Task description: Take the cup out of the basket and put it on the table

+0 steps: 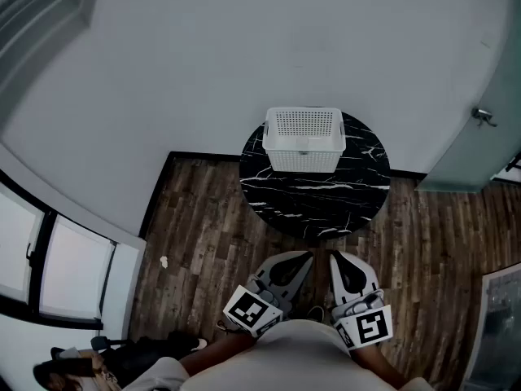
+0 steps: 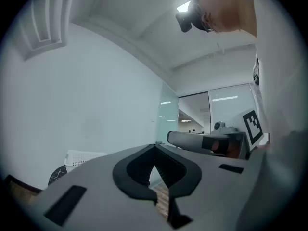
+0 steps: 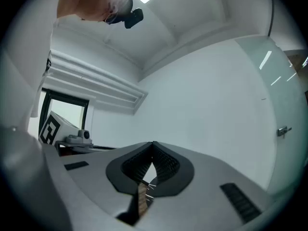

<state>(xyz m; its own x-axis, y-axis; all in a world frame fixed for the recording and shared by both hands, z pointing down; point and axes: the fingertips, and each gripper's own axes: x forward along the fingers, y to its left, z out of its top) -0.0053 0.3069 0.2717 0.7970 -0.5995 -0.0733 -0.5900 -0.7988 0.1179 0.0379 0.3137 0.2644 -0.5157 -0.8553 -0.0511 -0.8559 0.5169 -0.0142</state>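
Claws pressed together and empty; task not yet begun.
Both the left claw [image 1: 307,257] and right claw [image 1: 334,256] hang side by side near the person's body, tips toward the table [image 1: 317,206]. In each gripper view the 2 jaws meet at the tips with nothing between them. Table is round, black, marbled, on a wood floor [image 1: 203,226], well apart from both claws. White perforated basket [image 1: 303,160] sits at the table's far edge, by the wall [image 1: 244,47]. Cup not visible; likely down inside the basket, cannot confirm. Judgement: 0 steps done. Left: approach, reach in, grip cup, lift out, set on the table's bare near half.
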